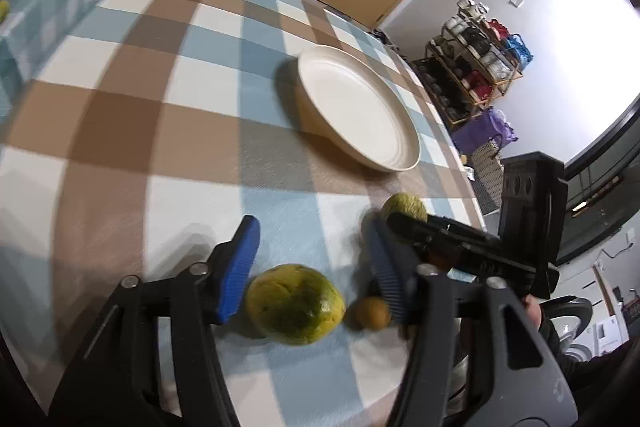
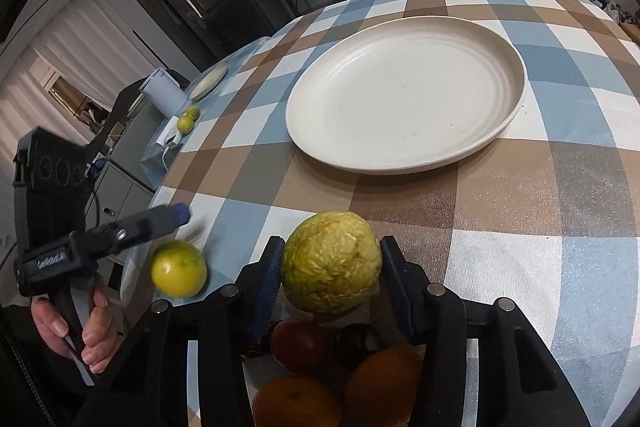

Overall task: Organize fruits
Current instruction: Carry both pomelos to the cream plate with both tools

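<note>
Wrinkled fruit (image 2: 331,261) between fingers (image 2: 267,281)

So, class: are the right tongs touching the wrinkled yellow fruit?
Touching. The right wrist view shows the right tongs closed on the wrinkled yellow fruit, both pads pressed against its sides.

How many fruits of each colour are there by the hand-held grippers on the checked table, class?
Wrinkled yellow fruit: 1
Green-yellow fruit: 1
Red fruit: 1
Dark fruit: 1
Orange fruit: 1
Brown fruit: 1
Total: 6
</note>
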Demonstrator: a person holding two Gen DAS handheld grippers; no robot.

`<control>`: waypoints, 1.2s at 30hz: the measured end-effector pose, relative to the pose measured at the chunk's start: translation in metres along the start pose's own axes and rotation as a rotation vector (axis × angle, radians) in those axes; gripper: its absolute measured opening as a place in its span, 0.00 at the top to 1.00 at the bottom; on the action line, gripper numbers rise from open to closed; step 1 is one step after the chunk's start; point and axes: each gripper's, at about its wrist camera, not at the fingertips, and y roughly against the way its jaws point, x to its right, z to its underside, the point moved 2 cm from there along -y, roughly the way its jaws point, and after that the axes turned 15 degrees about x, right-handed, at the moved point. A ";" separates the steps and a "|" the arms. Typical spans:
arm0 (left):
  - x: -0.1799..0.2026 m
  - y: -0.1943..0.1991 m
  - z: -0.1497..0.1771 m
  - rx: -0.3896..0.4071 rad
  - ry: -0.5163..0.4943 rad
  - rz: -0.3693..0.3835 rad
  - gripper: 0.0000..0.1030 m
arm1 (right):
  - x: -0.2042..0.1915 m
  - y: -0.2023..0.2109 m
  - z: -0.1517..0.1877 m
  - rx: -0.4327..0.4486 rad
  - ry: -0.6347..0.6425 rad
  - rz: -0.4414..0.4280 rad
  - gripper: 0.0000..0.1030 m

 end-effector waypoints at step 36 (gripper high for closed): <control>0.062 -0.025 -0.029 0.035 -0.244 0.027 0.57 | 0.004 0.033 -0.035 0.134 0.004 -0.075 0.53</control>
